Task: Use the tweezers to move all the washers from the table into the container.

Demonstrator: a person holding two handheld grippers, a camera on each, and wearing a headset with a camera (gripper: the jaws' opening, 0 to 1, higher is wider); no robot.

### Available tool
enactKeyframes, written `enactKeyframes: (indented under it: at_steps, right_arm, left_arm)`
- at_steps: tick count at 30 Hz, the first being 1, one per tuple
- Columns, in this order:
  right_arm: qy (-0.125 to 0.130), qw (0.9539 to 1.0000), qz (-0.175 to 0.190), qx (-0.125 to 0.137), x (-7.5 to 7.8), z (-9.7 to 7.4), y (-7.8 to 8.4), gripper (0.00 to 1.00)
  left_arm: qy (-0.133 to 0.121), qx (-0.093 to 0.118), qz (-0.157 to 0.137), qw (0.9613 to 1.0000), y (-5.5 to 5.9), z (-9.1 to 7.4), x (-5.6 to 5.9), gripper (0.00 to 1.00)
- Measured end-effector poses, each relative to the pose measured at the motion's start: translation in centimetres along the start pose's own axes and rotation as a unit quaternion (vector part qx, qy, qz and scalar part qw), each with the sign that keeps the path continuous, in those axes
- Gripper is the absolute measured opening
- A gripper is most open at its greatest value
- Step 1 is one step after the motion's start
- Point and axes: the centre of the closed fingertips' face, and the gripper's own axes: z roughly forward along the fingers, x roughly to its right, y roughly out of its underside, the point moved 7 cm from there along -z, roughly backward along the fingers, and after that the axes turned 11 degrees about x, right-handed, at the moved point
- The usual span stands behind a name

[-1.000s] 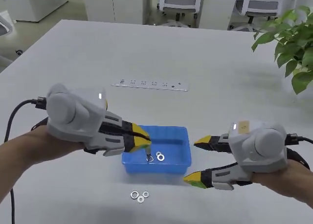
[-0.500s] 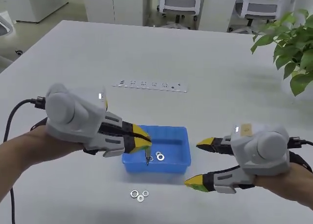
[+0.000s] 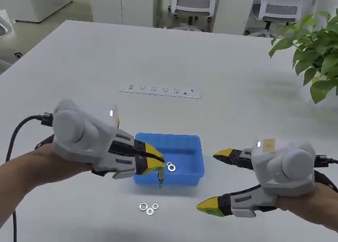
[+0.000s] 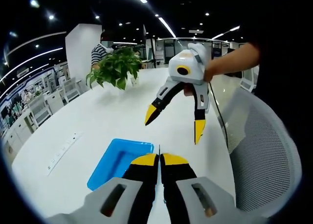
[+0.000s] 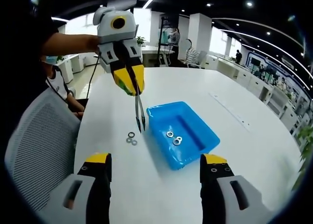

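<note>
Three small, flat, silvery metal washers [image 3: 149,207] lie in a tight cluster on the white desk [image 3: 222,83], just in front of the shallow blue plastic container [image 3: 185,147], on its side nearest the person. A few more washers [image 5: 174,138] rest on the container's floor, so by my reading the cluster is what remains to be moved.

The washers look light, rigid and smooth. Lying flat, they offer almost no edge, so they are likely to skid or flip under a careless pinch. The surest hold would probably be one tweezer tip through the hole and the other outside the ring. Starting with the washer at the outside of the cluster should avoid scattering its neighbours.

The left gripper [image 3: 156,161] has its jaws pressed together on the upper end of the thin metal tweezers [image 5: 140,111]. The tweezers hang tips-down at the container's near wall, between the container and the cluster. The tips look nearly closed. I cannot tell whether they carry a washer, though none is evident.

The right gripper [image 3: 210,180] sits to the right of the container, above the desk. Its jaws are spread wide and hold nothing.
</note>
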Motion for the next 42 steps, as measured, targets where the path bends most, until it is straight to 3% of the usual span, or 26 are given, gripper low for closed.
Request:
enactKeyframes:
  at_steps: [24,42]
  right_arm:
    - [0.004,0.9999,0.009,0.003,-0.9,0.3,0.4,1.00]
    - [-0.007,0.9998,0.013,-0.011,-1.4,0.4,0.9,0.99]
  left_arm:
    - [-0.009,-0.019,-0.030,0.9993,3.3,0.3,1.3,0.06]
    - [-0.018,-0.019,-0.041,0.9988,4.1,0.2,1.4,0.06]
